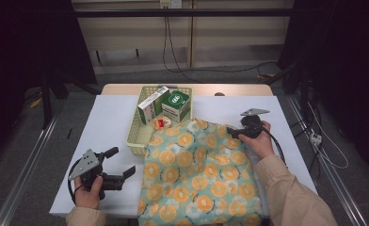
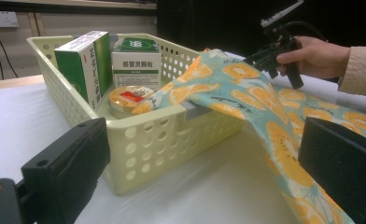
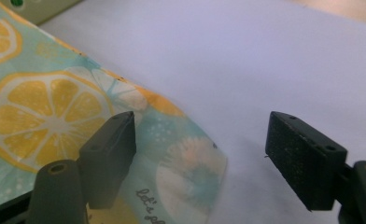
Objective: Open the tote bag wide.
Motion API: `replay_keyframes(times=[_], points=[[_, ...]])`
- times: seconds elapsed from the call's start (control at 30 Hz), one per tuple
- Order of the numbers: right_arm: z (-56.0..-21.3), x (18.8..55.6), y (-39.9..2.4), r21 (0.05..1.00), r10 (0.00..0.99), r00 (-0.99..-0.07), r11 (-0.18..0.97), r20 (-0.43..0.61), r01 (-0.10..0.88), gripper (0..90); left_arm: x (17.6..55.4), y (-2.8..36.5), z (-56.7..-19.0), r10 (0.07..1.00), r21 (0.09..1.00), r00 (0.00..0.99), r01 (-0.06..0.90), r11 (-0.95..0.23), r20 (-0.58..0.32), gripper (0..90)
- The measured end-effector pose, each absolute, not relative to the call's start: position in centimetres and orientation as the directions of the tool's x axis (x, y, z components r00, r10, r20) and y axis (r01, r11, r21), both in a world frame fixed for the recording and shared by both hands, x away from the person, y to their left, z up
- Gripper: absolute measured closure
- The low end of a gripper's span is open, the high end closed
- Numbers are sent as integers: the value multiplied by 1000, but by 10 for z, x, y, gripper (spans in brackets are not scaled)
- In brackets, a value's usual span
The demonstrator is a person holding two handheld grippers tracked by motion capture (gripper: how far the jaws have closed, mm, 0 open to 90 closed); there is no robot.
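A teal cloth printed with orange citrus slices [image 1: 196, 174] lies spread over the white table's near right half. Its far left corner [image 2: 209, 88] is draped over the rim of a pale yellow basket [image 1: 134, 136]. At the cloth's far right edge my right gripper [image 1: 234, 132] is open. In the right gripper view [image 3: 200, 140] one jaw sits over the cloth's corner [image 3: 41, 107] and the other over bare table, and neither pad presses on the cloth. My left gripper [image 1: 122, 161] is held open and empty at the table's near left, facing the basket [image 2: 144, 140].
The basket holds two green-and-white boxes [image 1: 153, 104] [image 1: 175, 104] and a small round tin [image 1: 161, 123]. White table surface [image 1: 107, 122] stretches left of the basket. Dark floor, rails and cables surround the table.
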State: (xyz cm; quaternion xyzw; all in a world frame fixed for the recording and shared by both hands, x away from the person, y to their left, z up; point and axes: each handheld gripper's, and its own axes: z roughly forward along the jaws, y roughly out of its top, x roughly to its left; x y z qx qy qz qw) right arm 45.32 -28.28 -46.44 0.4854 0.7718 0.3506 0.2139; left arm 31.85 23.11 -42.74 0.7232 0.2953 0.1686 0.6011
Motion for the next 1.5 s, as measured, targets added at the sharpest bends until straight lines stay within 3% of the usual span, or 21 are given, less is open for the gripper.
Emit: replay_keyframes(times=[0.2,0.27,0.37,0.47,0.57,0.67,0.9,1.27,1.3,1.33,1.4,1.5], points=[[-466,453,-278,736,886,-463,302,17,606,405,319,232,-429,636,967,762,235,-103,-118,21],[-465,450,-276,736,878,-479,312,19,601,510,318,232,-429,638,967,762,233,-107,-113,21],[-463,447,-274,733,854,-519,338,24,590,736,316,232,-428,641,967,759,232,-106,-111,21],[-462,445,-272,730,835,-549,355,32,583,874,316,233,-428,647,967,754,235,-102,-114,21],[-461,443,-272,731,839,-543,347,38,588,900,317,232,-427,647,967,754,234,-101,-115,21],[-457,442,-279,741,852,-523,332,30,584,900,319,230,-427,642,967,759,232,-106,-112,21],[-435,446,-336,771,931,-365,239,-10,590,900,321,228,-427,640,966,761,232,-116,-106,21],[-445,436,-401,753,976,-217,159,-22,638,896,320,223,-427,642,964,760,233,-129,-98,21],[-445,434,-402,754,976,-216,158,-23,638,865,320,223,-427,641,964,762,231,-130,-96,22],[-446,432,-403,753,975,-223,162,-21,638,783,320,223,-426,640,964,762,231,-131,-95,22],[-443,428,-399,766,966,-255,187,-31,615,526,320,223,-426,639,964,765,225,-140,-86,22],[-434,420,-386,763,952,-303,226,-41,605,336,320,223,-425,635,965,768,219,-147,-78,22]])
